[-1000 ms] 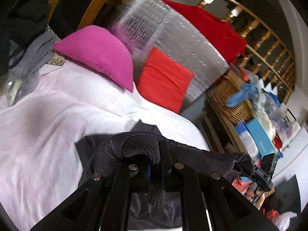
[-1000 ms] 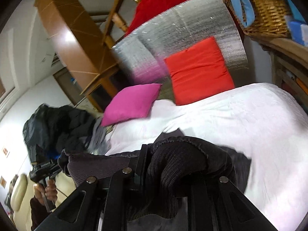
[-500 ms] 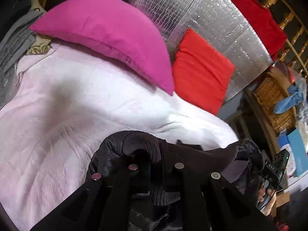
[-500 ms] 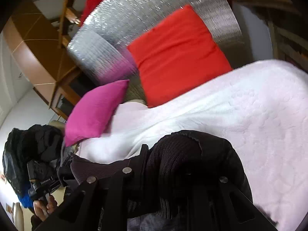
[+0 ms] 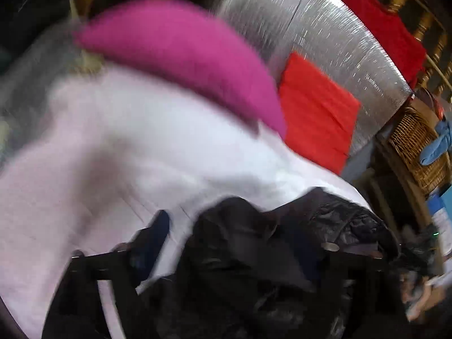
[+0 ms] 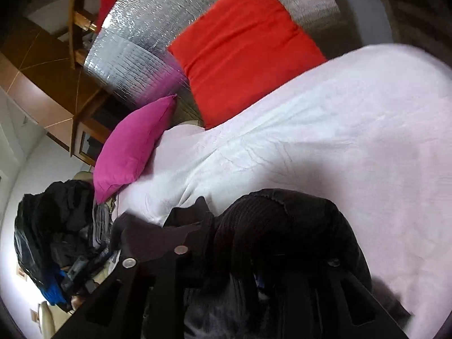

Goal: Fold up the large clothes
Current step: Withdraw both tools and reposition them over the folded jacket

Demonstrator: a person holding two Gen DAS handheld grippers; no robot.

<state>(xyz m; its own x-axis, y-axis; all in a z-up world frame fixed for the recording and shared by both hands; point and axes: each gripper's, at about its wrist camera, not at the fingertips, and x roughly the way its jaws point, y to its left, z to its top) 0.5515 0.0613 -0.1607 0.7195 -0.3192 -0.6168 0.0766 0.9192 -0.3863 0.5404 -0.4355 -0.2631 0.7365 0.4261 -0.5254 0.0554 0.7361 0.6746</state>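
A black jacket (image 5: 282,243) with a ribbed knit cuff lies bunched on the white bedspread (image 5: 118,152). In the blurred left wrist view my left gripper (image 5: 240,243) has its fingers spread wide, the left finger (image 5: 149,237) off the cloth, the jacket heaped between them. In the right wrist view my right gripper (image 6: 234,243) is shut on the jacket's knit cuff (image 6: 248,226), low over the bedspread (image 6: 325,147). The jacket (image 6: 310,214) drapes over the right finger.
A pink pillow (image 5: 180,53) and a red cushion (image 5: 316,113) lean on a silver foil panel (image 5: 325,34) at the bed's head. A wicker basket (image 5: 415,147) stands right. A pile of dark clothes (image 6: 53,226) lies left of the bed.
The left gripper has opened and let the jacket go; it was shut on the cuff before. Both grippers moved toward the pillows and lower onto the bed. The left view is blurred by motion.
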